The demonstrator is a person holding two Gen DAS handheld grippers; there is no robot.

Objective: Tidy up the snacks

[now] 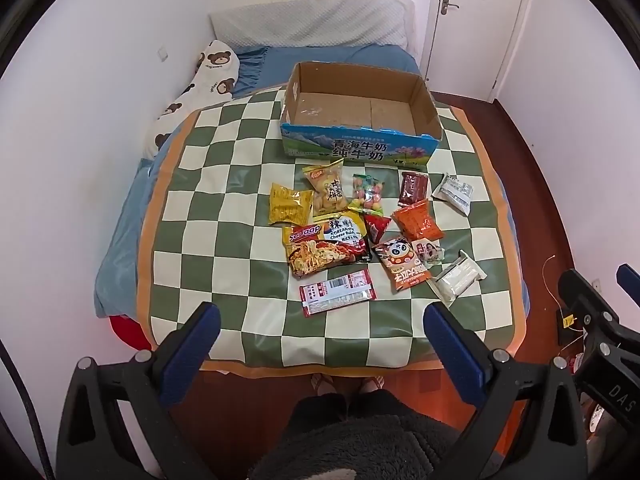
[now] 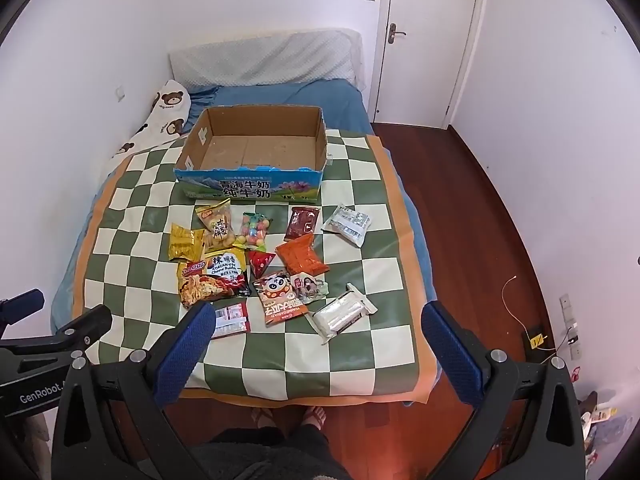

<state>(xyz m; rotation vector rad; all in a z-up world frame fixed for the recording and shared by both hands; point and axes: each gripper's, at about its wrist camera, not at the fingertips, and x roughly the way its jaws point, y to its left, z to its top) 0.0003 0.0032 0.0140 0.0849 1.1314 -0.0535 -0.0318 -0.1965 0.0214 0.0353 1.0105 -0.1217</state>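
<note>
White-walled bedroom; on the bed a green-and-cream checkered mat (image 1: 224, 184) carries scattered snack packets (image 1: 362, 236) mid-mat, below an empty blue-printed cardboard box (image 1: 356, 148) at its far edge; nothing packed yet; left tongs (image 1: 320, 324) and right tongs (image 2: 316, 322) hover spread, empty; next, pinch a near packet.

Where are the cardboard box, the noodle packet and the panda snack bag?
cardboard box (image 1: 362, 148), left wrist view, printed front wall.
noodle packet (image 1: 320, 254), left wrist view, noodle picture.
panda snack bag (image 2: 278, 294), right wrist view, bag's middle.
</note>
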